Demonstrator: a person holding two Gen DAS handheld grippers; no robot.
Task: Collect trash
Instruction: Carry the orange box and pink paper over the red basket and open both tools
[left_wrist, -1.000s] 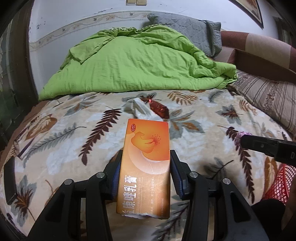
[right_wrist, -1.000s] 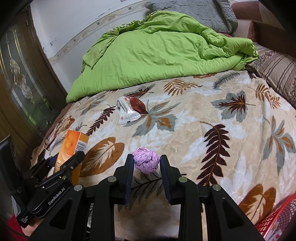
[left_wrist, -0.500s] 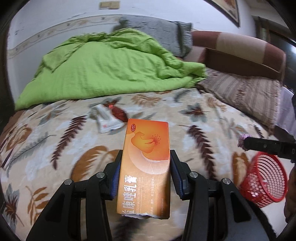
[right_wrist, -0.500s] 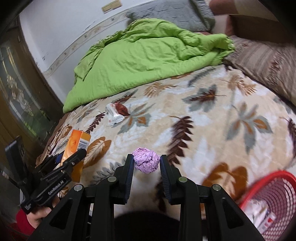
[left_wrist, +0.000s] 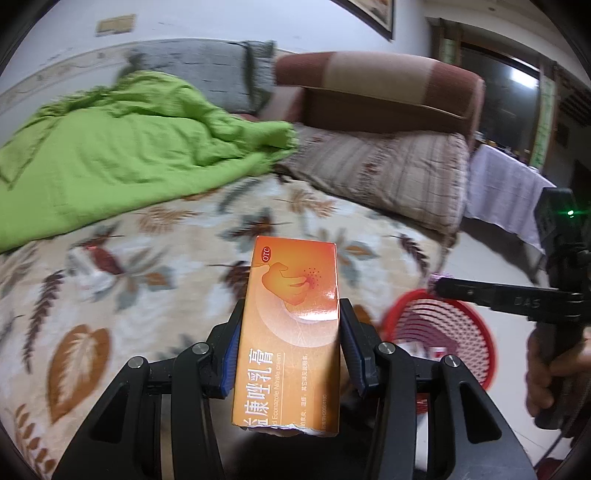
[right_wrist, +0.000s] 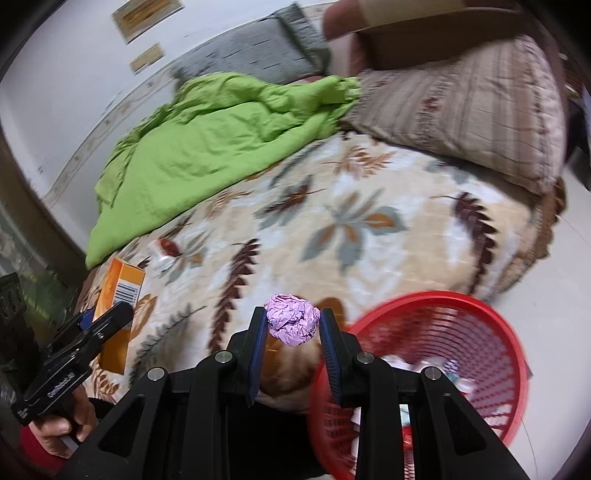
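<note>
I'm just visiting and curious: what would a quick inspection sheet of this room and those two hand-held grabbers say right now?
Surface: bed with a leaf-print blanket.
Job's things: orange box and purple paper ball, both held off the bed; red basket on the floor beside the bed, some scraps already inside.
Clutter: a wrapper lies on the blanket.
Grippers: left gripper shut on the orange box; right gripper shut on the purple paper ball, near the basket's rim.
Cables: nothing seen.
Surroundings: green quilt, grey pillow, striped cushion, white wall.
</note>
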